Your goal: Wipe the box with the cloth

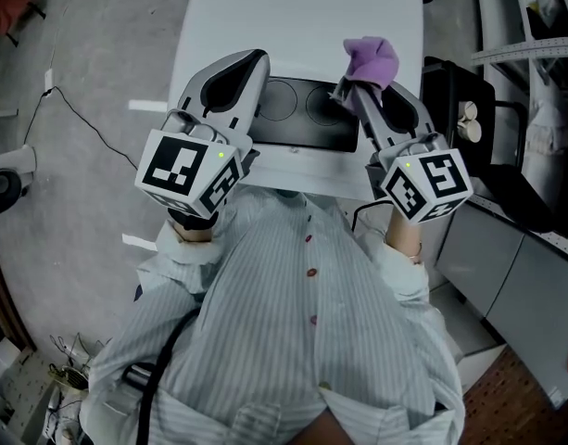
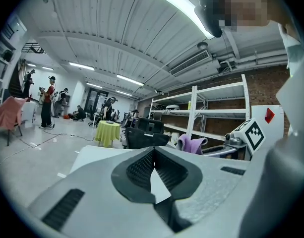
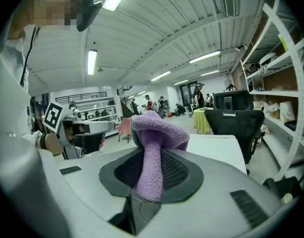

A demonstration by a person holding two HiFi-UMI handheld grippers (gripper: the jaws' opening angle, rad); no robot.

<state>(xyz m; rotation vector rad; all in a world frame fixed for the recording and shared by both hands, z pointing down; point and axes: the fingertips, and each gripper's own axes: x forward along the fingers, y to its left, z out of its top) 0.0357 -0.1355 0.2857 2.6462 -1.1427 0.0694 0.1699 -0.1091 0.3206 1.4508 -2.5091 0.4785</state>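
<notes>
Both grippers are raised and point level across the room. A purple cloth sticks up from my right gripper, which is shut on it. In the right gripper view the cloth fills the jaws of that gripper. My left gripper is shut with nothing in it, and its pads meet at the tips. A flat black box with two round recesses lies on the white table, below and between the two grippers. The left gripper view also catches the cloth.
A black office chair stands at the table's far end. Metal shelving runs along the right side. A cable trails over the grey floor at left. Several people stand far off across the room.
</notes>
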